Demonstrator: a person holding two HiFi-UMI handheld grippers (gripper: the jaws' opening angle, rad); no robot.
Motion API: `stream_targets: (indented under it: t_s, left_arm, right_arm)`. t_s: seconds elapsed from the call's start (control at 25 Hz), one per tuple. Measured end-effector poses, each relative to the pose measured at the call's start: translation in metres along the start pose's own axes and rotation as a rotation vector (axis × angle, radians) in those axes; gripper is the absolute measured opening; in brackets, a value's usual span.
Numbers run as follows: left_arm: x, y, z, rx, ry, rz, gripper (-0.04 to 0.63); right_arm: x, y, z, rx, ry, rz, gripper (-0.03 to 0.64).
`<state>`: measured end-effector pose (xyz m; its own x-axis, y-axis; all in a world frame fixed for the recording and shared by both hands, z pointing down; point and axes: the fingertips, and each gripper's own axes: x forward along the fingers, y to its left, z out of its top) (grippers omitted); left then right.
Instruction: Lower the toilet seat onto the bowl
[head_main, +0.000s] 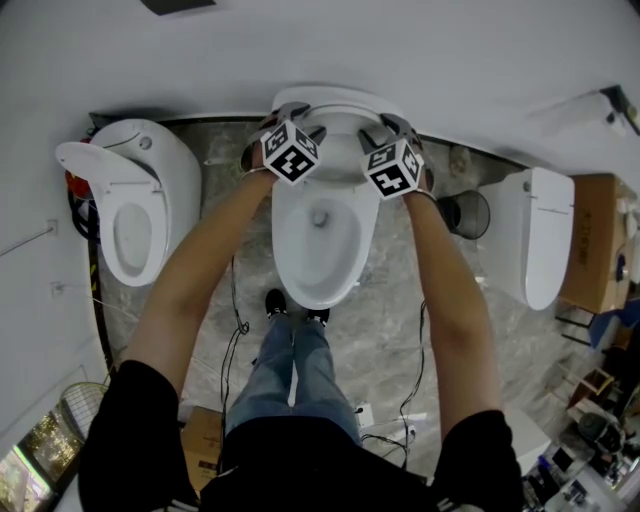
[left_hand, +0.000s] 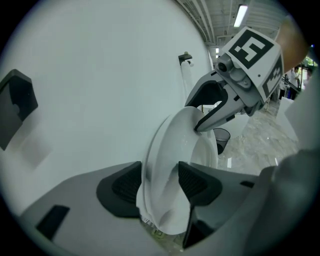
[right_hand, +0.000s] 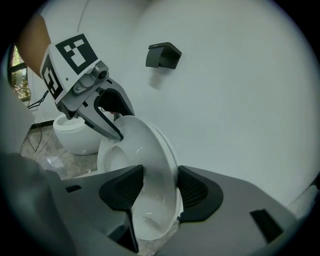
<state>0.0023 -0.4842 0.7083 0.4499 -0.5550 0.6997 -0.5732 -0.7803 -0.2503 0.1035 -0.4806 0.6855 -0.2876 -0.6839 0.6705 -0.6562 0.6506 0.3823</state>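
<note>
The middle white toilet bowl (head_main: 318, 250) stands right below me, and its seat (head_main: 335, 105) is up against the wall. My left gripper (head_main: 283, 112) grips the seat's left rim, and my right gripper (head_main: 385, 125) grips the right rim. In the left gripper view the upright seat (left_hand: 167, 150) fills the gap between the left gripper's (left_hand: 159, 182) black pads, and the right gripper (left_hand: 200, 125) bites the far rim. In the right gripper view the seat (right_hand: 145, 150) sits between the right gripper's (right_hand: 160, 187) pads, with the left gripper (right_hand: 117, 135) on the opposite rim.
Another toilet (head_main: 135, 215) with its seat raised stands to the left, and a closed one (head_main: 540, 240) to the right. A black waste bin (head_main: 467, 213) sits between the middle and right toilets. Cables (head_main: 235, 340) lie on the marble floor. A black fitting (right_hand: 162, 55) hangs on the wall.
</note>
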Motion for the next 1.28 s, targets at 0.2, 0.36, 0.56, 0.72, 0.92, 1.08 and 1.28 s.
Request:
stream_targets:
  t_s: [0.2,0.36,0.56,0.72,0.92,1.08,1.28]
  left_arm:
    - [-0.007,0.001,-0.001,0.019,-0.007,0.025,0.155]
    - [-0.012,-0.003,-0.002,0.044,0.001,0.030,0.147]
    - [-0.021,-0.013,-0.003,0.071,0.011,0.024,0.135]
    - [-0.031,-0.022,-0.007,0.095,0.017,0.021,0.129]
    - [-0.047,-0.037,-0.013,0.138,0.019,0.017,0.120]
    - [-0.057,-0.047,-0.018,0.151,0.023,0.015,0.115]
    - [-0.066,-0.060,-0.023,0.167,0.038,0.013,0.112]
  right_arm:
    - [-0.003,0.001,0.000,-0.007,0.016,-0.007,0.227]
    - [-0.008,0.005,0.000,-0.024,0.023,-0.008,0.221]
    - [-0.018,0.011,-0.005,-0.046,0.030,-0.008,0.209]
    - [-0.029,0.019,-0.008,-0.051,0.033,-0.015,0.198]
    - [-0.048,0.032,-0.012,-0.064,0.029,-0.022,0.186]
    - [-0.059,0.042,-0.015,-0.078,0.028,-0.021,0.179]
    - [-0.070,0.053,-0.021,-0.093,0.032,-0.012,0.172]
